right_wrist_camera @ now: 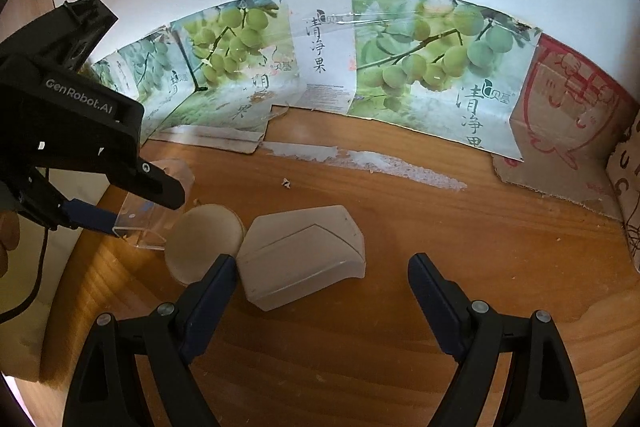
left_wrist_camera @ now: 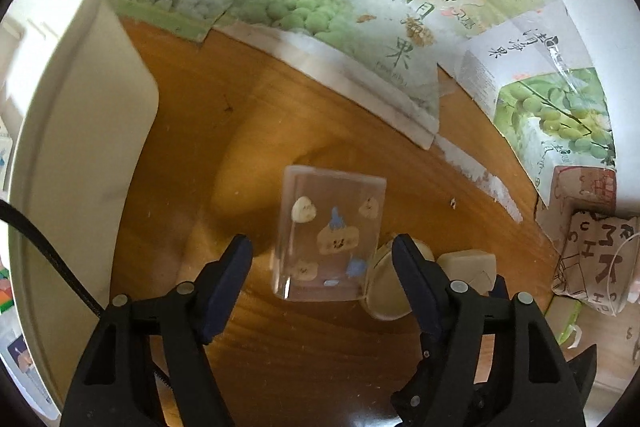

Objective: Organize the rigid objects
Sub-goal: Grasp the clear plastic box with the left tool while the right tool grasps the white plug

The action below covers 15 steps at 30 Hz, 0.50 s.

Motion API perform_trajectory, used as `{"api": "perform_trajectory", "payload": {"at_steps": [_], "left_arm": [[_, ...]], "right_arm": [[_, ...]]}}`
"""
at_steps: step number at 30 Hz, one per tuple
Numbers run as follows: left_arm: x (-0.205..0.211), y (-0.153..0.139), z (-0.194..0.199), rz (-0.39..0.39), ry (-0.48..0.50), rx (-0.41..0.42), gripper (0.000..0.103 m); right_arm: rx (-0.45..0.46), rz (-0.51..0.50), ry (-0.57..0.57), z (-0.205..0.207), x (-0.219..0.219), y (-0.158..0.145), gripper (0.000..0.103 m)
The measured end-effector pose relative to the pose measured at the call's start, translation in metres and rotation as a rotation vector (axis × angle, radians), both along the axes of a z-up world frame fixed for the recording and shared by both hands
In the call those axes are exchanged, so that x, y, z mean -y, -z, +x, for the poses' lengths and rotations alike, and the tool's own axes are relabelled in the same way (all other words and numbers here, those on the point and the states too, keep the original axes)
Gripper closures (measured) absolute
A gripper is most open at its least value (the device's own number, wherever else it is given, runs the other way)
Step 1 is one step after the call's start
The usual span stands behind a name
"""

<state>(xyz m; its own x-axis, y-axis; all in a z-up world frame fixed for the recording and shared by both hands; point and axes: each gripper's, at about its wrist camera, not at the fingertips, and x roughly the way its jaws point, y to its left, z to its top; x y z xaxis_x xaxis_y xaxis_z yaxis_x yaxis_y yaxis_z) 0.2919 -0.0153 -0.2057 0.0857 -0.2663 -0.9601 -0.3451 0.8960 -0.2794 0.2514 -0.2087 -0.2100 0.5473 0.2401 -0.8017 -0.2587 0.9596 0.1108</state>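
A clear acrylic block (left_wrist_camera: 330,239) with small cartoon prints stands on the wooden table (left_wrist_camera: 280,347), between the fingers of my open left gripper (left_wrist_camera: 322,251). It also shows in the right wrist view (right_wrist_camera: 150,217), with the left gripper (right_wrist_camera: 124,203) around it. Just right of it lies a round beige disc (right_wrist_camera: 204,239), also in the left wrist view (left_wrist_camera: 386,287). A beige angular block (right_wrist_camera: 302,255) lies beside the disc, also in the left wrist view (left_wrist_camera: 468,263). My right gripper (right_wrist_camera: 322,269) is open around the angular block, low over the table.
Grape-printed cardboard (right_wrist_camera: 400,67) lines the back wall. A brown printed box (right_wrist_camera: 576,115) stands at the right. A tall white container (left_wrist_camera: 68,147) stands at the left. A patterned paper package (left_wrist_camera: 592,259) sits at the far right of the left wrist view.
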Motion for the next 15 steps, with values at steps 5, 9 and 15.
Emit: {"api": "perform_trajectory", "payload": {"at_steps": [5,9,15], "left_arm": [[0.0038,-0.0021,0.0031,0.042,-0.004,0.018,0.042],[0.0015,-0.0032,0.0037,0.028,-0.021,0.029,0.048],[0.0010,-0.0036,0.0046,0.042,0.004,0.033,0.047]], "right_arm": [[0.008,0.018,0.002,0.0000,0.0015,0.0013,0.016],[0.008,0.020,0.007,-0.0003,0.0010,0.0014,0.016],[0.014,0.034,0.017,-0.0018,0.0022,0.0004,0.024]]}}
